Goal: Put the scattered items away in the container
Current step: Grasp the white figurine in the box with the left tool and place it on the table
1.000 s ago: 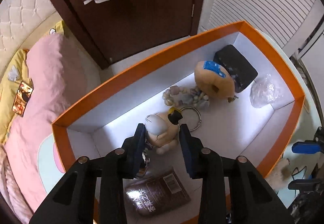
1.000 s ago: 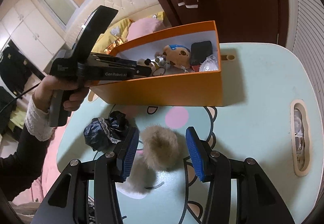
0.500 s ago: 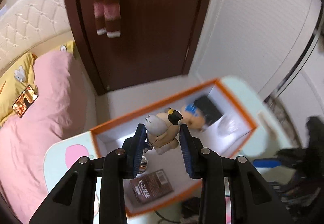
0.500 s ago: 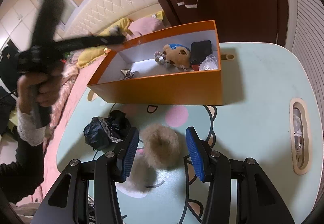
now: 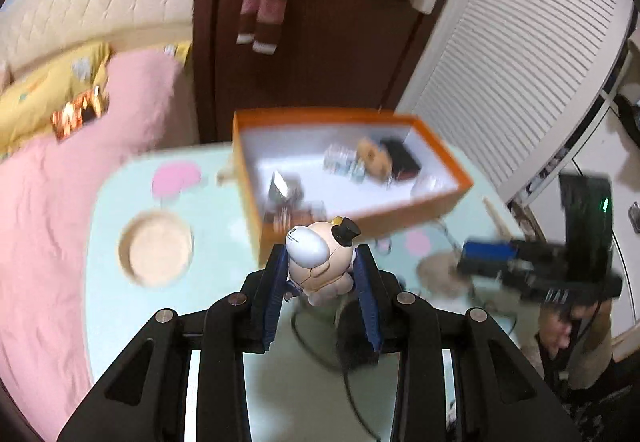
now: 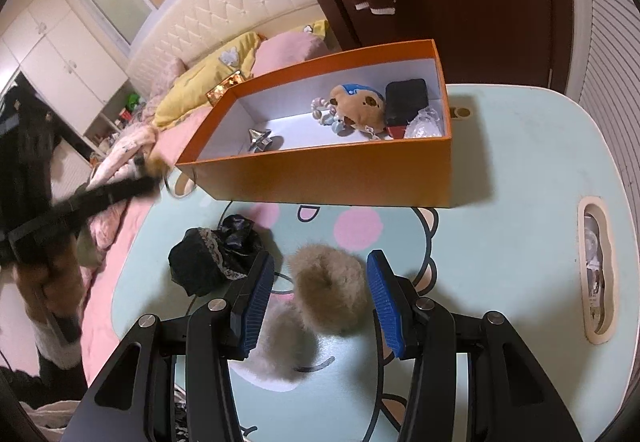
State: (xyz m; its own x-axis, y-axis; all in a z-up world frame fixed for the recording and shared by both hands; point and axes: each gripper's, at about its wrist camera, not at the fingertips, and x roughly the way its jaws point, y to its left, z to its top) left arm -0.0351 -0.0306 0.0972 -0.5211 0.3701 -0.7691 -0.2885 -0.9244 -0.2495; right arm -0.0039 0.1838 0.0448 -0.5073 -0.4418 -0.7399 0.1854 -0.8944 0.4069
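Note:
My left gripper [image 5: 322,266] is shut on a small beige dog figure with a white snout and black top hat [image 5: 320,256], held in the air well back from the orange box [image 5: 360,220]. The box [image 6: 332,178] holds a round plush head [image 6: 358,108], a black pouch [image 6: 406,100], beads, a clear bag and a silver piece [image 6: 260,138]. My right gripper [image 6: 320,290] is open, its blue pads either side of a tan fluffy pom-pom [image 6: 330,288] on the mint table. A black lace cloth [image 6: 212,262] lies to its left.
The mint cartoon-print table [image 6: 520,242] has a slot handle [image 6: 596,270] at the right and a round wooden dish [image 5: 156,248] at the left. A pink and yellow bed [image 5: 60,162] lies beyond the table. A dark door [image 6: 460,2] stands behind the box.
My left gripper has pulled up and back out of the box, still holding the dog figure, and now hangs over the table. The right gripper has stayed around the pom-pom.

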